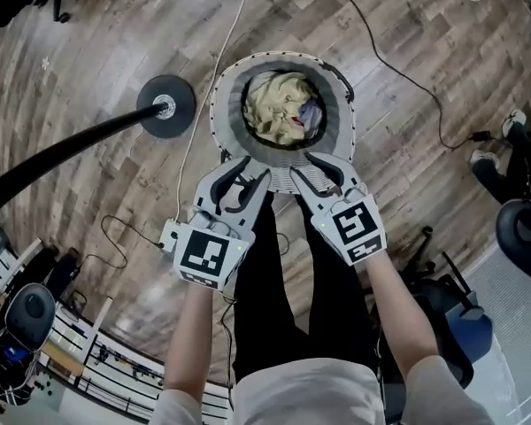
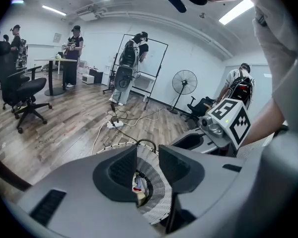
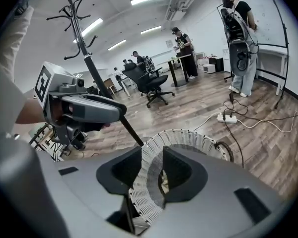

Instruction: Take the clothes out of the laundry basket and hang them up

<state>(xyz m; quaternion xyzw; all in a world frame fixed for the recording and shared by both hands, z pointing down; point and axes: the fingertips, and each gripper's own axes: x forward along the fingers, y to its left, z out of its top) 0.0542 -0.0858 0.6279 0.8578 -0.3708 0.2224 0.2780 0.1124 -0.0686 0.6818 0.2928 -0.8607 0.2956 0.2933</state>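
Note:
A round white laundry basket (image 1: 338, 135) stands on the wood floor, with pale yellow and purple clothes (image 1: 279, 104) bunched inside. Both grippers hang side by side over its near rim. My left gripper (image 1: 252, 171) is open. In the left gripper view, the basket's mesh wall (image 2: 159, 195) and a bit of clothing (image 2: 138, 183) show through its empty gap (image 2: 148, 157). My right gripper (image 1: 306, 166) is open too. In the right gripper view, the basket's rim (image 3: 188, 135) runs down into the gap between its jaws (image 3: 153, 170). I cannot tell whether the rim touches a pad.
A black coat stand rises just left of the basket, its base (image 1: 165, 106) on the floor and its hooks (image 3: 72, 6) overhead. Cables and a power strip (image 2: 114, 124) lie beyond the basket. Office chairs (image 2: 20, 90), a fan (image 2: 184, 81), a whiteboard and several people stand farther off.

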